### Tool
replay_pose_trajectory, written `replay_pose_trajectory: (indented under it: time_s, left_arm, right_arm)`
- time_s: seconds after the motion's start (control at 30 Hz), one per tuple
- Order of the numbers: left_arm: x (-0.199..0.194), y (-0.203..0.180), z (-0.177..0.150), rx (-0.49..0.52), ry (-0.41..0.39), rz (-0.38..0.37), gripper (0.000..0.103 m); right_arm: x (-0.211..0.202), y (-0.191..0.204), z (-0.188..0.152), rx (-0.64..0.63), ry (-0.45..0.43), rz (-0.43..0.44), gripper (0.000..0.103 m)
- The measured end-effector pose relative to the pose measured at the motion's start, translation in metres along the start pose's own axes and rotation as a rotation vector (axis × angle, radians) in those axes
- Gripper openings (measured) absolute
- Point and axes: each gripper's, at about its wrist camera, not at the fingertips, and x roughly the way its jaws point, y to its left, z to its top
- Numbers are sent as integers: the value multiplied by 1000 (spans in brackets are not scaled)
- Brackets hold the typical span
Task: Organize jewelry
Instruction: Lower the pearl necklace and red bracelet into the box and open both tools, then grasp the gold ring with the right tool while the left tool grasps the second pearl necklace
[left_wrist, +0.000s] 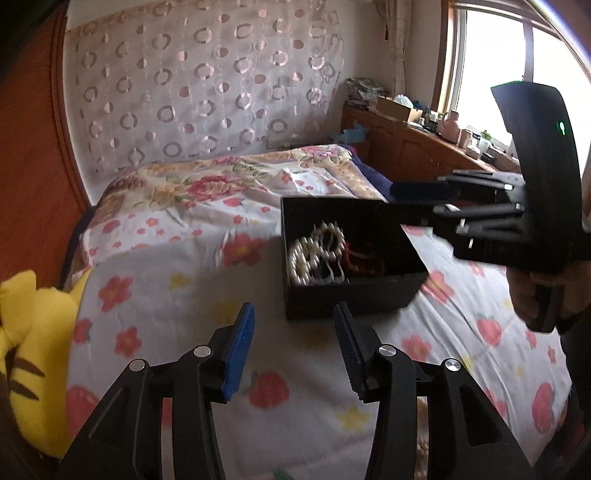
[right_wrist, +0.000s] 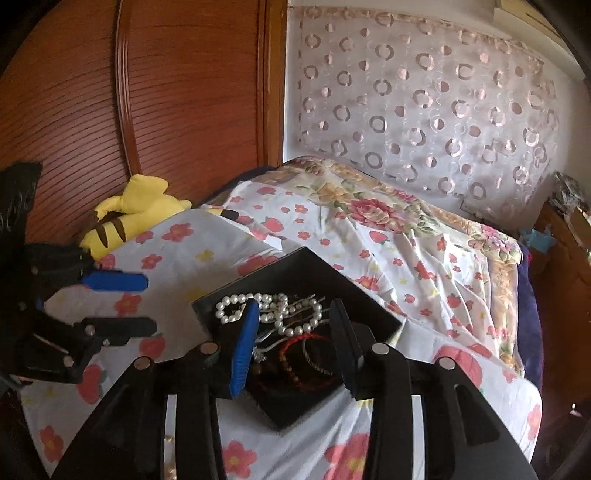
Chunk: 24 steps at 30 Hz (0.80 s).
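Note:
A black open box sits on the flowered bed. It holds white pearl strands and a red bracelet. My left gripper is open and empty, just short of the box's near wall. My right gripper reaches in from the right, over the box's far right corner. In the right wrist view my right gripper is open and empty, hovering above the box, with pearls and the red bracelet between its fingers. The left gripper shows at the left, open.
A yellow striped plush toy lies at the bed's left edge, also in the right wrist view. A wooden wardrobe stands behind it. A wooden cabinet with clutter lines the window side. A patterned curtain covers the back wall.

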Motion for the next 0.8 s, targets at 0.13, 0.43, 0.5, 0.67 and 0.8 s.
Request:
replay_pose_trajectory:
  time_s: [0.13, 0.43, 0.5, 0.67, 0.8]
  left_arm:
    - [-13, -9, -20, 11, 6, -8, 54]
    - [-23, -20, -58, -19, 32, -5, 72]
    - [-25, -20, -65, -23, 37, -6, 72]
    - [-28, -18, -72, -35, 51, -7, 72]
    - [-28, -20, -72, -37, 55, -17, 72]
  right_arm:
    - [-22, 9, -23, 15, 19, 23, 43]
    - [-34, 61, -88, -6, 131, 126, 40]
    - [-33, 70, -101, -21, 158, 132, 39]
    - [-33, 75, -117, -23, 207, 150, 39]
    - [-36, 75, -124, -47, 227, 147, 39]
